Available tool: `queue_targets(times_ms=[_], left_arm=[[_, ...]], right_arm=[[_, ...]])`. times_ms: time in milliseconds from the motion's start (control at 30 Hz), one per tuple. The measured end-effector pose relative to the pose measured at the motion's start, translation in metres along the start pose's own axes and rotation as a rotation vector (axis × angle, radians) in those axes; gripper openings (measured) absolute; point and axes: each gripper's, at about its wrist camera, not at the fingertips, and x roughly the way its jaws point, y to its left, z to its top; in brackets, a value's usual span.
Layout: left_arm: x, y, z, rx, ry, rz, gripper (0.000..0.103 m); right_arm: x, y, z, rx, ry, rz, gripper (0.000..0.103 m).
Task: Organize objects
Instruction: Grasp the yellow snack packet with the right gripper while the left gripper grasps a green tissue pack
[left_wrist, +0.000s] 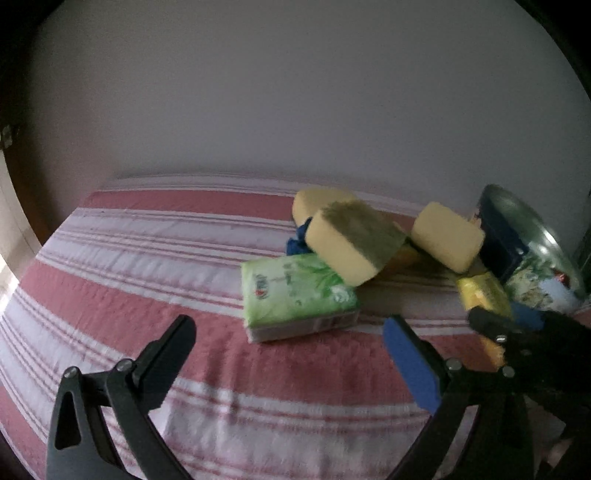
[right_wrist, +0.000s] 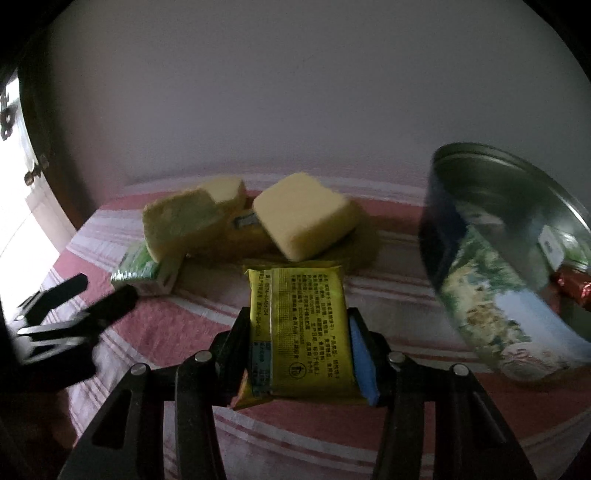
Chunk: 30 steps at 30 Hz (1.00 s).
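The right gripper (right_wrist: 300, 345) clamps the yellow packet (right_wrist: 301, 328); the left gripper (left_wrist: 291, 354) gapes empty over the striped cloth (left_wrist: 147, 258).

A home bedroom: a bed (left_wrist: 147, 295) with a pink-and-white striped quilt stands against a plain white wall (left_wrist: 295, 92).
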Motion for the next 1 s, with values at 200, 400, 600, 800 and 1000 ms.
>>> queue_targets(times_ms=[200,400,600,800,1000], left_arm=[[0.025,0.003,0.012,-0.069,0.064,0.085,0.102],[0.041,0.012,0.013,-0.136,0.121,0.065,0.091],[0.031,0.022,0.007,-0.171,0.094,0.033,0.073],[0.014,0.023,-0.005,-0.205,0.062,0.031,0.073],[-0.006,0.023,-0.011,-0.262,-0.022,0.062,0.073]], right_arm=[[-0.008,0.008,0.009,-0.001,-0.043,-0.011,0.052],[-0.019,-0.012,0.007,0.01,-0.024,0.003,0.052],[-0.025,-0.022,0.015,0.002,-0.028,0.012,0.052],[-0.029,-0.022,0.015,0.0,-0.057,0.014,0.052],[-0.034,-0.02,0.013,-0.007,-0.099,0.0,0.052]])
